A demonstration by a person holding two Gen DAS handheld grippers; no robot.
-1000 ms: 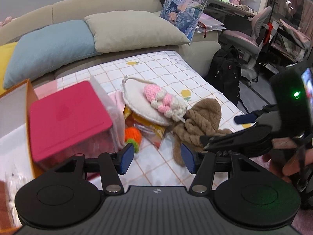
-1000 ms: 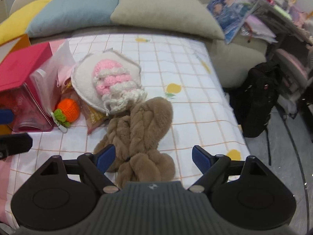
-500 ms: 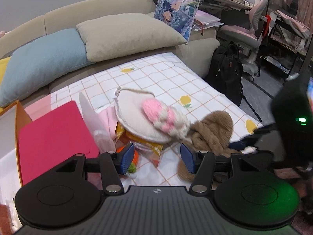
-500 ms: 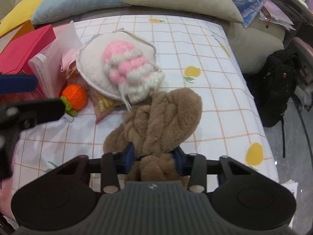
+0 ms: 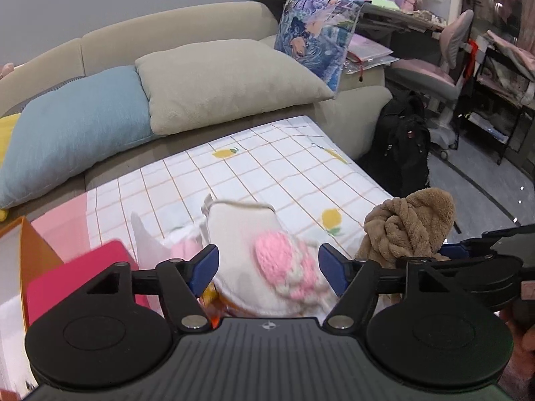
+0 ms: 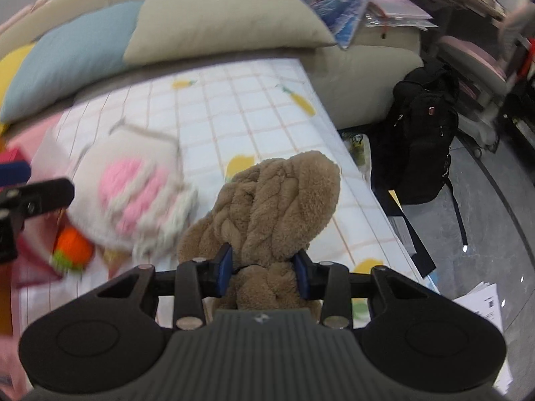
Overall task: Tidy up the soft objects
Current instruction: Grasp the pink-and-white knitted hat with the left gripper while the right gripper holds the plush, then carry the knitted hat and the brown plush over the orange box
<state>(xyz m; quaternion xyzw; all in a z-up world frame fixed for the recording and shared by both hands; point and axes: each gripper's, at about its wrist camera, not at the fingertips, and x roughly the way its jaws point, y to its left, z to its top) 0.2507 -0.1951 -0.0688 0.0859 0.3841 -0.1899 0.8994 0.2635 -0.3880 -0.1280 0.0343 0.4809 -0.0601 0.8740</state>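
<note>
A brown braided plush scarf hangs lifted above the chequered cloth, and my right gripper is shut on its lower part. The left wrist view shows the scarf raised at the right. A white pouch with a pink-and-white knitted piece on top lies on the cloth. My left gripper hovers over it with its jaws opening. The pouch sits between the blue pads, which do not press on it. An orange knitted toy lies under the pouch's near edge.
A pink-lidded box and an orange box stand at the left. Blue and beige cushions line the sofa behind. The cloth's right edge drops to the floor, where a black backpack leans beside a pink chair.
My right gripper closed on the brown scarf and lifted it off the cloth. My left gripper moved forward over the white pouch and its jaws widened.
</note>
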